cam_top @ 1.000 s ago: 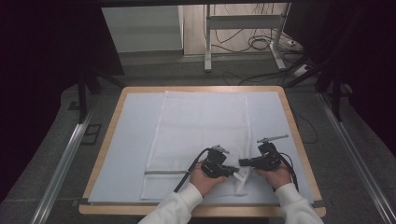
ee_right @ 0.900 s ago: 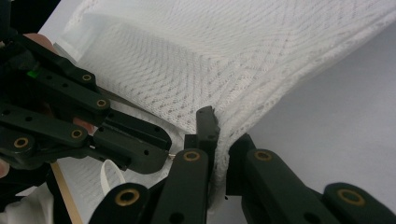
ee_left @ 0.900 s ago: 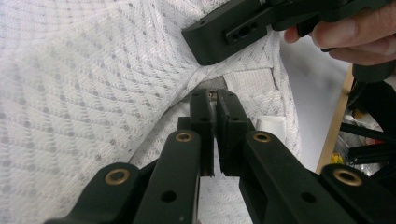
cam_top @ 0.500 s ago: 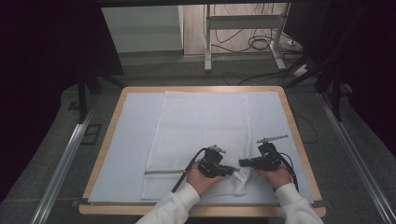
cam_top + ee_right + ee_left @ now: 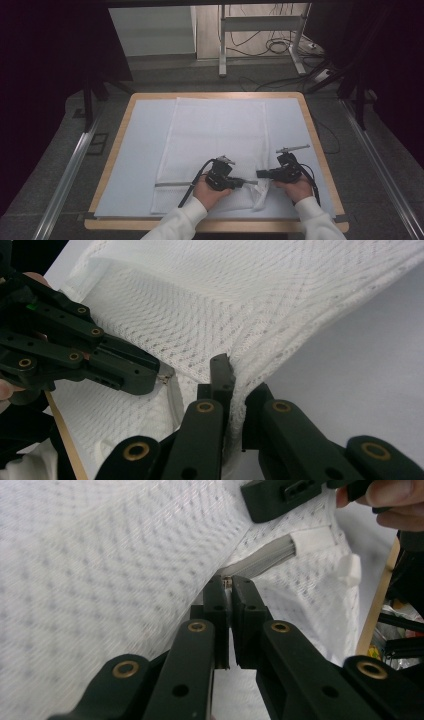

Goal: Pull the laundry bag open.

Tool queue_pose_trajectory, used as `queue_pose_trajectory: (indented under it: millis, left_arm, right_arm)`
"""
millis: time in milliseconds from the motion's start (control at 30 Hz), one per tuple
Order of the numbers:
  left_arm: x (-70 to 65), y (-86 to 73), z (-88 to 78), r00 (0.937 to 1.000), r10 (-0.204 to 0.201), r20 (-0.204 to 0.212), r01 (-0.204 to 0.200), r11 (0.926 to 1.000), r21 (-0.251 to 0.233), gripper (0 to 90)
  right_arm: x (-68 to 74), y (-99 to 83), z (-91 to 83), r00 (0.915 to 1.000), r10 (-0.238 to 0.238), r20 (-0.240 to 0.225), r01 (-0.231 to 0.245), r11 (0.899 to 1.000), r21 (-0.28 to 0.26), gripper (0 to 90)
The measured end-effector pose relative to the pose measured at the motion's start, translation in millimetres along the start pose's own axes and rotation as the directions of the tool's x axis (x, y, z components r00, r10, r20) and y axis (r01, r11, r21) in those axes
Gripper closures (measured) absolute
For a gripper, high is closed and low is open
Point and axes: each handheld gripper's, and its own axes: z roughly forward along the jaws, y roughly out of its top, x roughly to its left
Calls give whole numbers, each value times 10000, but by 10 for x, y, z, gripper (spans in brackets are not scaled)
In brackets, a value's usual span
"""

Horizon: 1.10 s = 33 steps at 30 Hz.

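left gripper (image 5: 230, 587): clamps metal zipper pull (image 5: 228, 581) | right gripper (image 5: 235, 375): pinches white honeycomb mesh bag (image 5: 210, 315)

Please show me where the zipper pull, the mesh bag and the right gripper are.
zipper pull (image 5: 227, 581), left gripper view, metal tab at the jaw tips.
mesh bag (image 5: 215, 130), high view, middle of the fabric.
right gripper (image 5: 235, 375), right gripper view, between its fingertips.

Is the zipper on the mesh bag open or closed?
Partly open: the zipper is closed along the bag, ending at the left claw.

No readable text, label, brand, number or sign showing on anything in the high view or in either gripper view
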Motion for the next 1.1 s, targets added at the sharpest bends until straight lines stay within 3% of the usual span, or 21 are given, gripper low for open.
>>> queue_pose_trajectory:
  millis: [633, 1100]
  left_arm:
    - [55, -111, -118, 9999, -52, 154, 52, 10000, -11, 869]
    - [199, -212, -200, 9984, -498, 253, 501, 9987, -92, 869]
  right_arm:
    - [-2, -5, -3, 9997, 253, -49, -255, 9992, -299, 878]
    - [-20, -12, 0, 9996, 296, -30, -296, 9992, -262, 878]
